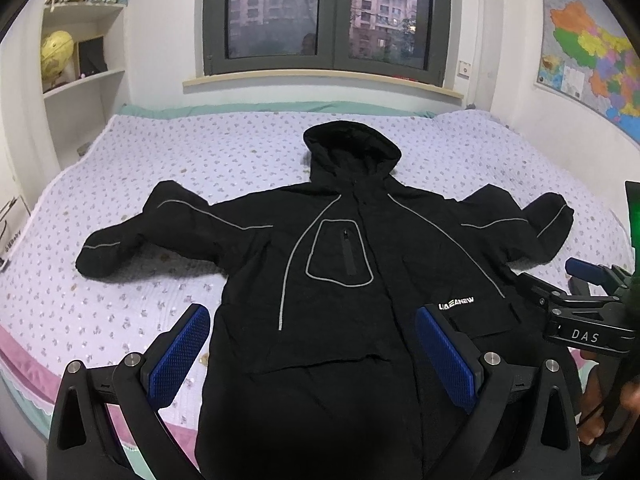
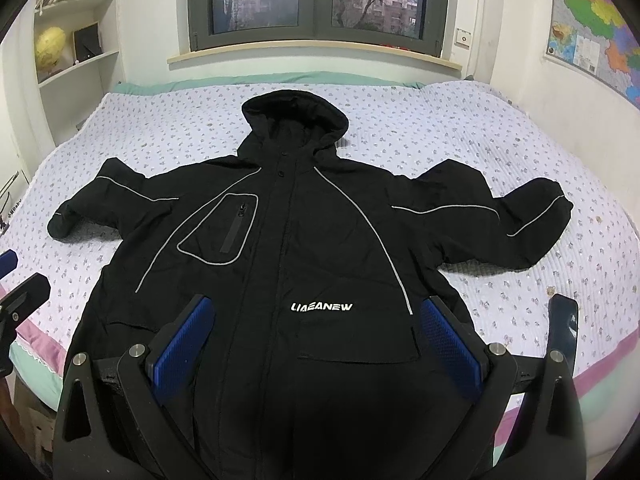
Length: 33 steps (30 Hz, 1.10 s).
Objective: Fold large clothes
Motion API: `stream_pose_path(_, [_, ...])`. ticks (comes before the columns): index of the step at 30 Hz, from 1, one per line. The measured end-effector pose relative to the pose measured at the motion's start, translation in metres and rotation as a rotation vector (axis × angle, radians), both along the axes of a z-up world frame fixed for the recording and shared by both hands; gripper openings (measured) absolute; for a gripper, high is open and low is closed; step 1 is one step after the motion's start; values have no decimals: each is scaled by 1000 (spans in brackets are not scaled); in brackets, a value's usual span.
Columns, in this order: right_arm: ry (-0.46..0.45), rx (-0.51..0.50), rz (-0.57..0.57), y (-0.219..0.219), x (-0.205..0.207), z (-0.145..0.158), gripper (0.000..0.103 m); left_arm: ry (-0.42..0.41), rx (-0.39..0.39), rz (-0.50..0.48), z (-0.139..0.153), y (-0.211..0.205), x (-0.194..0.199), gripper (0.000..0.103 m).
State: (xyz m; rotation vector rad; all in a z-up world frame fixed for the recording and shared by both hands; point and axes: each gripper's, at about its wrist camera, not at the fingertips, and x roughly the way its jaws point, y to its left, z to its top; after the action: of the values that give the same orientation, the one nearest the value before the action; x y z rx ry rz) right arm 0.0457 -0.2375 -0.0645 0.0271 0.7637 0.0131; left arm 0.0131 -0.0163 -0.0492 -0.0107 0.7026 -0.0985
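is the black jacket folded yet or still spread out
Spread out: the black jacket lies flat on the bed, front up, both sleeves out sideways, hood up top.

Matt black cloth jacket (image 2: pixel 280 240); quilted cloth bedspread (image 2: pixel 440 128).

left wrist: foot of bed (image 1: pixel 120 184), faces window (image 1: pixel 324 16) | right wrist: same, both share jacket (image 2: pixel 288 240)

My bed (image 1: pixel 120 184) had a white cover with little flowers on it. A big black coat (image 1: pixel 344 264) lay flat on the cover, front up, arms spread out, hood toward the window side.
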Motion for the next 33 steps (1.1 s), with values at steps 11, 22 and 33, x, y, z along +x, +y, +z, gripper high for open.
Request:
stream_pose_path(11, [-32,39,-26,-21,-1,1,103,-14,24,-1,11,-18,4,102])
stream_pose_path(22, [-101,53,-129,-118,19,-10,103,25,36,-166,26,-114,62,102])
stream_pose_path(33, [-71,140,-388,-338,84,-34,94,176,-114,-400,-37,-272,213,102])
